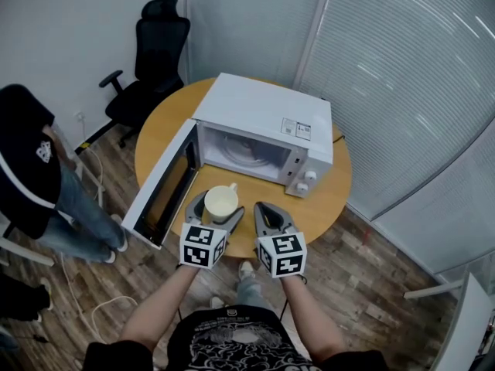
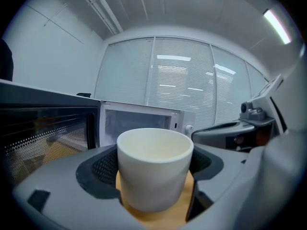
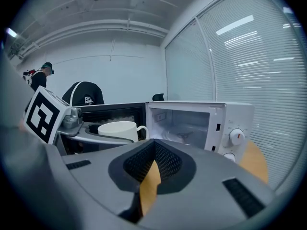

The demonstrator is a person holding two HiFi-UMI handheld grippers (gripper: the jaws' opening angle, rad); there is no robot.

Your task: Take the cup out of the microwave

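Head view: we are gripping the white cup [image 1: 221, 200] in the left gripper [image 1: 217, 212] jaws. It is outside the microwave [image 1: 263, 118], over the counter [image 1: 166, 130] beside the open door [image 1: 161, 188]. The top sticker [image 1: 296, 128] is reading as illegible.

Left gripper view: the cup's inside is showing plain cream.

Right gripper view: the right gripper [image 3: 152, 175] jaws are sitting closed, gripping nothing. The turntable [image 3: 184, 136] is lying in the cavity.

- Sticker [image 1: 296, 128] on top of the microwave [image 1: 263, 110], beyond the tongs: print too small to read.
- Square markers on the cubes of the left tongs [image 1: 220, 204] and right tongs [image 1: 267, 212]: black-and-white patterns, no letters.
- White logo [image 1: 44, 151] on a person's black jacket, far left of the left tongs: not legible.
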